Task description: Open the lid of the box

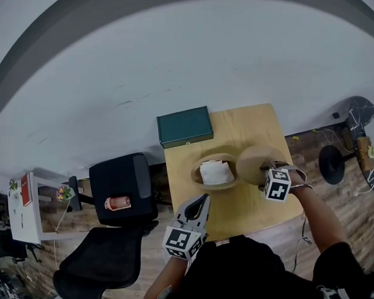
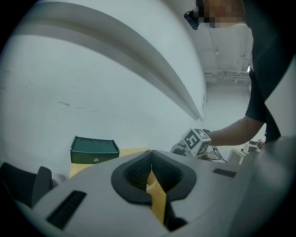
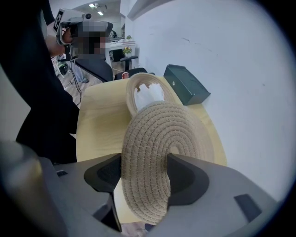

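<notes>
A round woven basket stands open on the light wooden table, with something white inside it. Its woven disc lid is off the basket, just to its right. My right gripper is shut on the lid's edge. In the right gripper view the lid stands on edge between the pads of the right gripper, and the basket lies beyond it. My left gripper hovers near the table's front edge, short of the basket. Its jaws are shut and hold nothing.
A dark green closed case sits at the table's far edge by the white wall, also seen from the left gripper. Two black chairs stand left of the table. A round black stand base is on the floor at right.
</notes>
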